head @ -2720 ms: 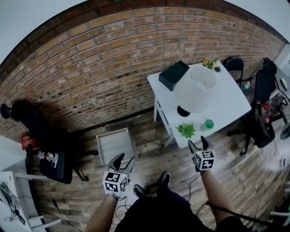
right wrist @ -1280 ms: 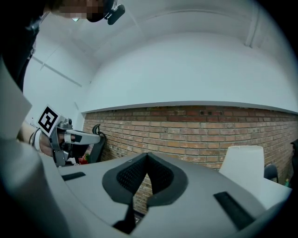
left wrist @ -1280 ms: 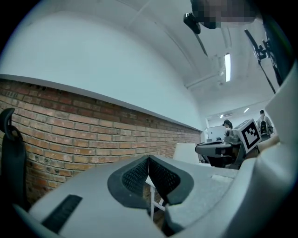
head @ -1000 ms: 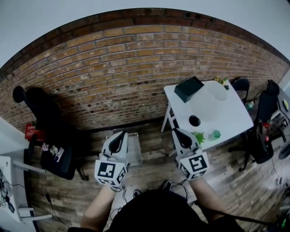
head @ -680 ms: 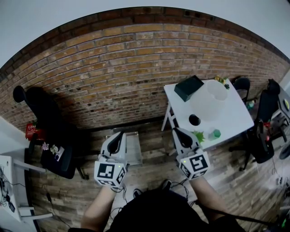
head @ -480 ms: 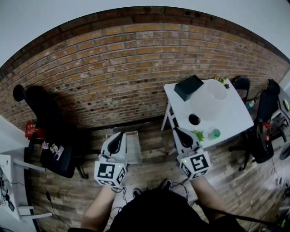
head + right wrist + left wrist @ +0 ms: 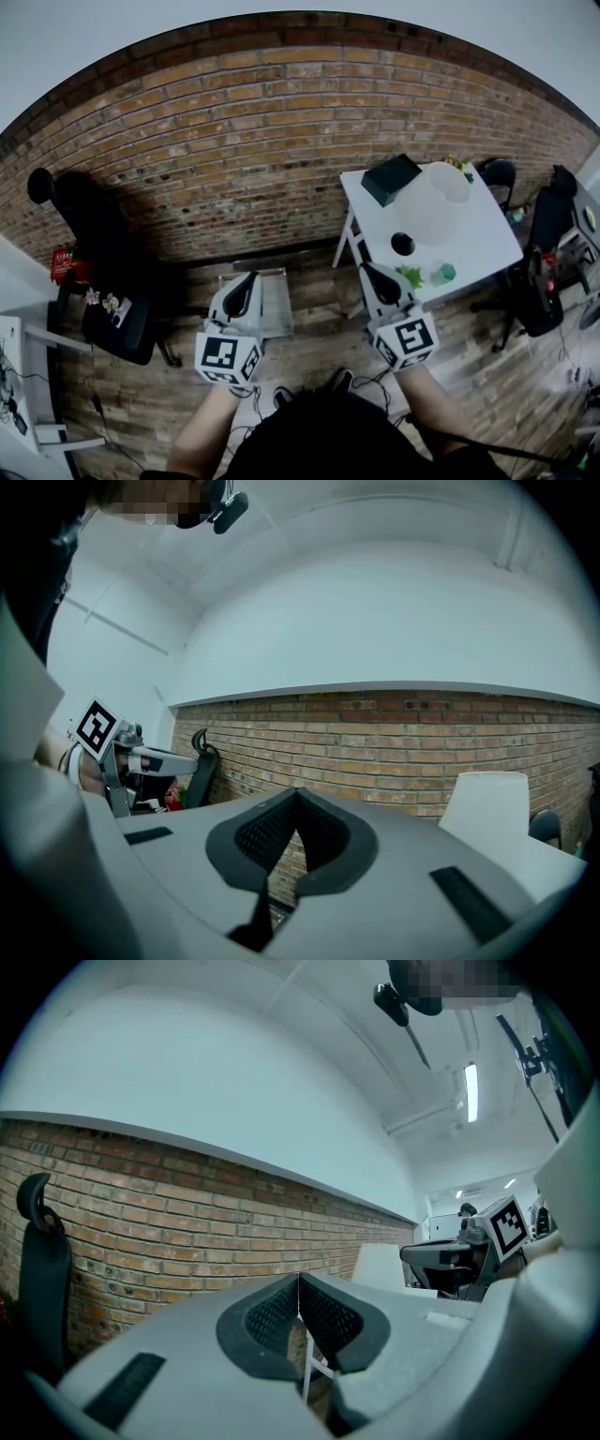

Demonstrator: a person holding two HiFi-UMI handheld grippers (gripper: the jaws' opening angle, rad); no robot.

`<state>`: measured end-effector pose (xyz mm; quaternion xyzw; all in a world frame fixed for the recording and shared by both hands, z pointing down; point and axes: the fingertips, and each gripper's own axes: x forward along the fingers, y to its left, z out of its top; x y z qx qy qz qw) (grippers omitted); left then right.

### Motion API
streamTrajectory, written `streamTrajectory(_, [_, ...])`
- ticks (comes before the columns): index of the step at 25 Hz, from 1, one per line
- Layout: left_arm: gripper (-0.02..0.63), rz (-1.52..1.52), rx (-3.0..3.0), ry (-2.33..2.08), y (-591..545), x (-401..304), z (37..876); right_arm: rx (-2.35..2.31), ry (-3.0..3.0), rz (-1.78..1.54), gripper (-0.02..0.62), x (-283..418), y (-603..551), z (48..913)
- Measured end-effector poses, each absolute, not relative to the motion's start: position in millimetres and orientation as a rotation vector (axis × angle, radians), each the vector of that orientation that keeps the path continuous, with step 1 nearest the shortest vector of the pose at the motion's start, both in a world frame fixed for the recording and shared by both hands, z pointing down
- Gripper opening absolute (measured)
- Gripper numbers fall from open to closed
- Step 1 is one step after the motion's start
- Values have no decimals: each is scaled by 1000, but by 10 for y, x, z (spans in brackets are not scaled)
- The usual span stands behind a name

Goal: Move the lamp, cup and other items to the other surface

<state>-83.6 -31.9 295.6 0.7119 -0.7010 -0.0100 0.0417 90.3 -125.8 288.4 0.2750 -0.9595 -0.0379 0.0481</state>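
Observation:
A white table (image 7: 487, 234) at the right carries a lamp with a wide white shade (image 7: 429, 199) and a black base (image 7: 403, 244). On it too are a black box (image 7: 391, 180), a small green plant (image 7: 410, 277), a green cup (image 7: 443, 273) and yellow flowers (image 7: 459, 166). A low white side table (image 7: 267, 314) stands on the floor ahead of me. My left gripper (image 7: 240, 293) is held up over it, shut and empty. My right gripper (image 7: 380, 280) hovers by the big table's near corner, also shut and empty. The shade (image 7: 487, 808) shows in the right gripper view.
A brick wall (image 7: 244, 150) runs across the back. A black office chair (image 7: 94, 253) stands at the left and another chair (image 7: 539, 272) with clutter at the right. Cables lie on the wooden floor (image 7: 309, 281) near my feet. A white desk (image 7: 19, 394) sits bottom left.
Since the oldest frame both grippers have been raised towards the camera. Over the last second they stay almost still, jaws shut; the view shifts slightly.

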Motion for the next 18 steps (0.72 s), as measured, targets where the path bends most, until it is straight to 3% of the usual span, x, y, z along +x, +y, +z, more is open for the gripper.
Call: streamTrajectory(18, [6, -9, 2209, -2116, 82, -961, 2983, 915, -2924, -108, 3, 850, -905, 2833])
